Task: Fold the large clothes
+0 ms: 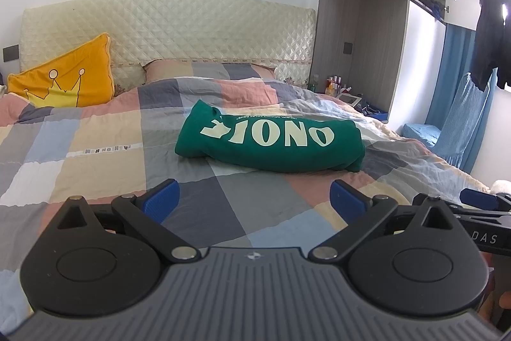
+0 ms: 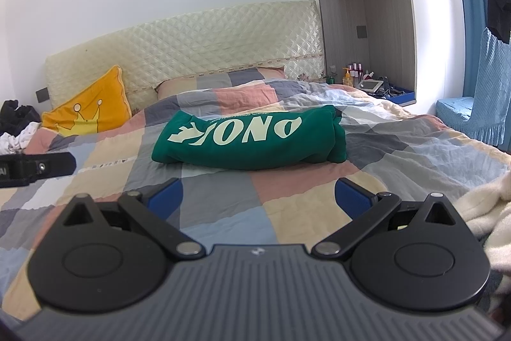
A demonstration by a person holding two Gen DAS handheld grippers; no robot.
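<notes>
Left wrist view shows my left gripper [image 1: 254, 197] with fingers apart and empty, low over the bed [image 1: 95, 149]. My right gripper [image 2: 257, 197] is likewise spread and empty. The green shirt [image 1: 271, 143] lies folded mid-bed, well ahead of both. I judge folding done; if tidying, I'd press the loose right end flat. The blue tray [image 2: 402, 96] beside the bed holds small clutter.

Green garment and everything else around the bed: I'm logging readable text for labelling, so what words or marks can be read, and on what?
"ONO" plus a further unclear character, upside down: green garment.
Small line above it: too small to read.
"DAS": right gripper's body.
White strip on the quilt: blurred.
Bottles: labels unreadable.
</notes>
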